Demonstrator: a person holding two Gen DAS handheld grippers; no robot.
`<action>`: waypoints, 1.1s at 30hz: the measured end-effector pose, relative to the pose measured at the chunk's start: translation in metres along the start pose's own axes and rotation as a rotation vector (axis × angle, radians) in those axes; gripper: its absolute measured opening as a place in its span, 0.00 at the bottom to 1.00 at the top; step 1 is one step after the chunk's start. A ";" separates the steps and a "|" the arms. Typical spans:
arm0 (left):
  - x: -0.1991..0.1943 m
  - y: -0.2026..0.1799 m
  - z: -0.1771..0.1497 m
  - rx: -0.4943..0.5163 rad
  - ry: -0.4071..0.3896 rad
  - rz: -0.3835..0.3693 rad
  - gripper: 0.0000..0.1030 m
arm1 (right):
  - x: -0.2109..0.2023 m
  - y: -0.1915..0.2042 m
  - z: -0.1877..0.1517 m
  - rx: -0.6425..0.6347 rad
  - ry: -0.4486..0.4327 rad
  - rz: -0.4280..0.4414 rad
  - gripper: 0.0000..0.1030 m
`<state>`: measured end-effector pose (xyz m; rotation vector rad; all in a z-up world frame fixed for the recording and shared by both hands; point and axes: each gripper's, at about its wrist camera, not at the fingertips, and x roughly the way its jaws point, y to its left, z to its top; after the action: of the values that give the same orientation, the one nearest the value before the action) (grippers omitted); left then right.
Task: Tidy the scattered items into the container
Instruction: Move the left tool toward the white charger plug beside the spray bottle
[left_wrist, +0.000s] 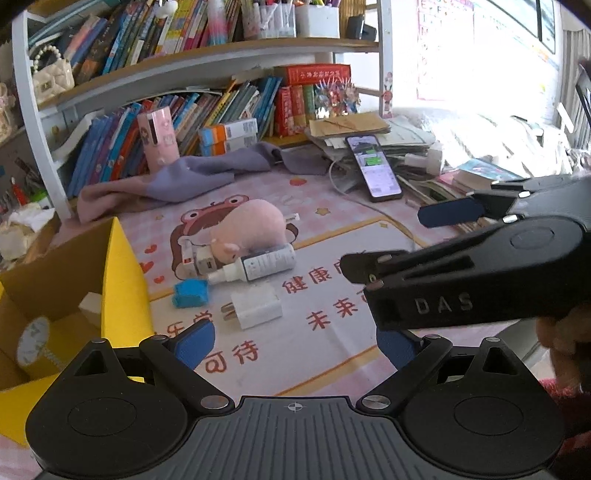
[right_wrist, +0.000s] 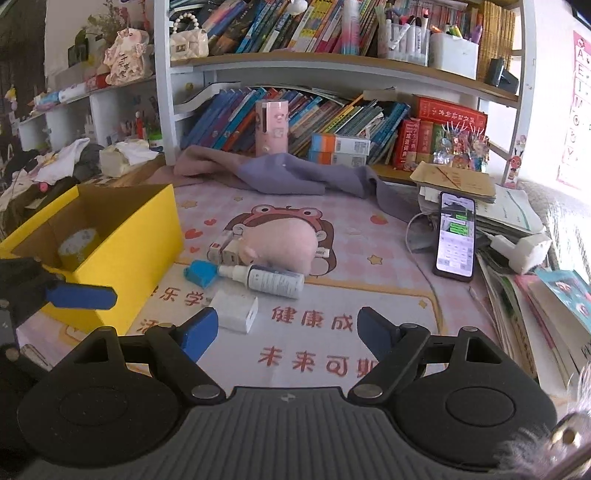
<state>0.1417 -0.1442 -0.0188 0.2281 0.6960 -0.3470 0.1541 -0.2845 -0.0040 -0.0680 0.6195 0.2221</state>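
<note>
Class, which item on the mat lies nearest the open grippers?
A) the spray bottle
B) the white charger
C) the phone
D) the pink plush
B: the white charger lies just ahead of the right gripper, in front of the spray bottle and plush.

My left gripper fills the bottom of its own wrist view, blue fingertips spread wide with nothing between them. In the same view my right gripper reaches in from the right edge, turned sideways, its jaws apart and empty, and part of my hand shows at the lower right. In the right wrist view the right gripper sits low in the frame, also wide open, while one blue finger of the left gripper pokes in at the left edge.
</note>
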 end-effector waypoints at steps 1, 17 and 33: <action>0.003 -0.002 0.002 0.008 0.007 0.016 0.93 | 0.005 -0.003 0.003 0.002 0.005 0.006 0.80; 0.047 -0.002 0.051 -0.052 0.012 0.141 0.93 | 0.064 -0.042 0.045 -0.060 0.038 0.138 0.79; 0.094 0.001 0.058 -0.156 0.171 0.179 0.87 | 0.115 -0.068 0.053 -0.077 0.135 0.267 0.73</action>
<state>0.2429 -0.1837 -0.0373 0.1713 0.8606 -0.1024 0.2907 -0.3228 -0.0281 -0.0754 0.7546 0.5026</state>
